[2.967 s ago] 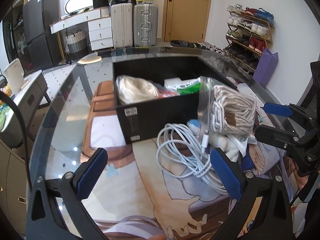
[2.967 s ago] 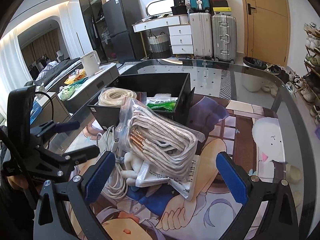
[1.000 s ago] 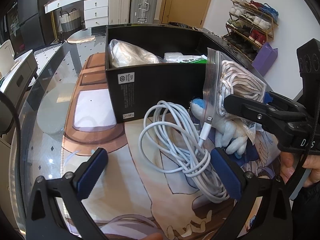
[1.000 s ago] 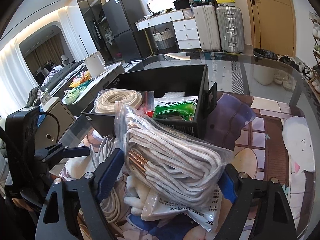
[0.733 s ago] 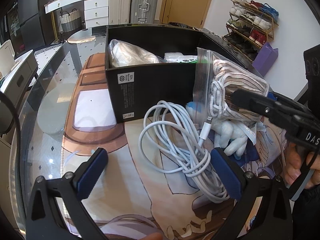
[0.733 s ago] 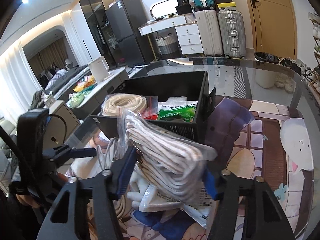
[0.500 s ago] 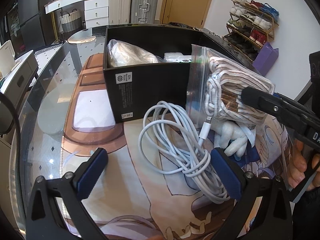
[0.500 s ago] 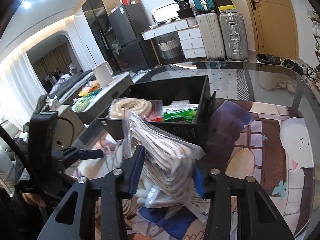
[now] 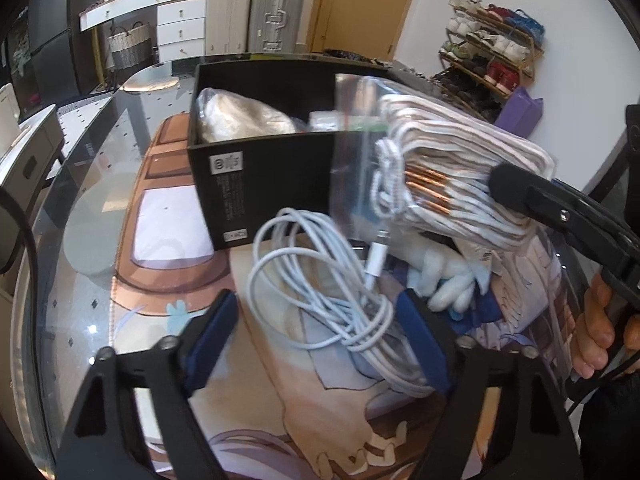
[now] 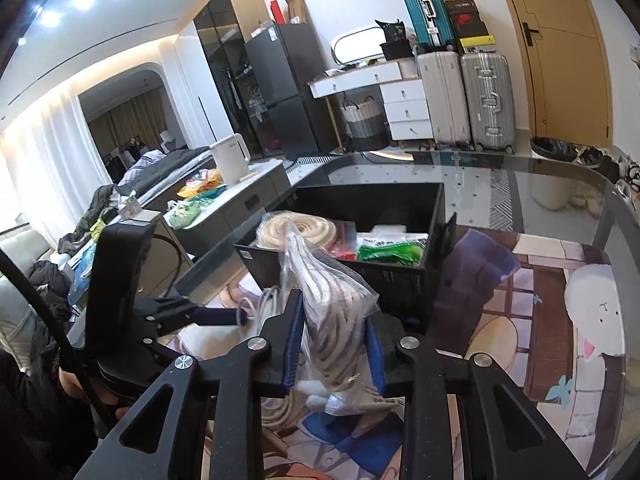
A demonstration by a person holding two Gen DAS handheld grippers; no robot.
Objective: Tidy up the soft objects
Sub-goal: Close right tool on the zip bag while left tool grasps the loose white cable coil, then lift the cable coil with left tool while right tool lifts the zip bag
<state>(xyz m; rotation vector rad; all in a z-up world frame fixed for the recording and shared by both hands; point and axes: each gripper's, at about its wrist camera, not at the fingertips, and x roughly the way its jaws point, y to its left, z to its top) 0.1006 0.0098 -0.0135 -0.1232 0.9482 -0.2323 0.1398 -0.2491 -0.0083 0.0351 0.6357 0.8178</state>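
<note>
My right gripper (image 10: 334, 346) is shut on a clear zip bag of white cord (image 10: 328, 300) and holds it lifted above the table, just in front of the black box (image 10: 404, 276). The bag also shows in the left wrist view (image 9: 444, 168), raised beside the box (image 9: 264, 172). The box holds a bagged beige rope coil (image 10: 296, 228), a green packet (image 10: 390, 250) and a white packet. My left gripper (image 9: 320, 340) is open and empty, low over a white cable coil (image 9: 320, 300). A white plush toy (image 9: 444, 276) lies under the lifted bag.
The glass table (image 10: 560, 200) carries a printed cartoon mat (image 9: 304, 412). A flat white packet lies by the plush. Suitcases (image 10: 468, 96), drawers and a shoe rack (image 9: 492, 40) stand beyond the table. A side counter with a kettle (image 10: 230, 164) is on the left.
My right gripper closed on the bag of white cord and lifted it up off the pile. My left gripper narrowed a little and stayed over the white cable.
</note>
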